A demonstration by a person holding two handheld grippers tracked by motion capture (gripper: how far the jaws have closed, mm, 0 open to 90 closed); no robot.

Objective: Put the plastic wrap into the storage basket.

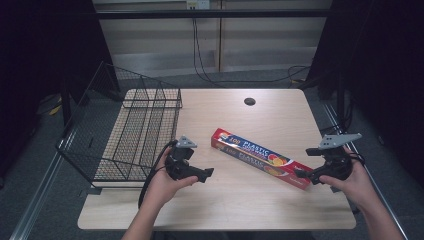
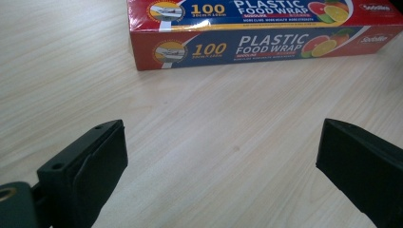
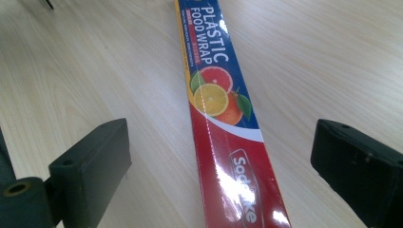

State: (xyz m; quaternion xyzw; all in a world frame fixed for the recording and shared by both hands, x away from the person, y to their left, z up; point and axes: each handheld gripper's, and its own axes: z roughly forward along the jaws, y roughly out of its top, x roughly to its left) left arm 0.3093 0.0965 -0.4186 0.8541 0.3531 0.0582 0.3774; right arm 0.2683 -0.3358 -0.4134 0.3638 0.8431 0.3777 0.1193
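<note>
Red and blue, the box (image 1: 261, 157) lies flat and slantwise mid-table, its near end between the wide-open, empty jaws of the right gripper (image 1: 303, 174). The left gripper (image 1: 208, 173), equally wide and empty, faces its long side from nearby. Glossy film could let it slip or swing if pinched near the end. Print reads "PLASTIC FOOD WRAP", "100". A wire basket (image 1: 131, 131) stands left.

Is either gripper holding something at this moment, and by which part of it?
Nothing is held. The left gripper is open, short of the plastic wrap box. The right gripper is open with its jaws on either side of the box's end, not touching it.
</note>
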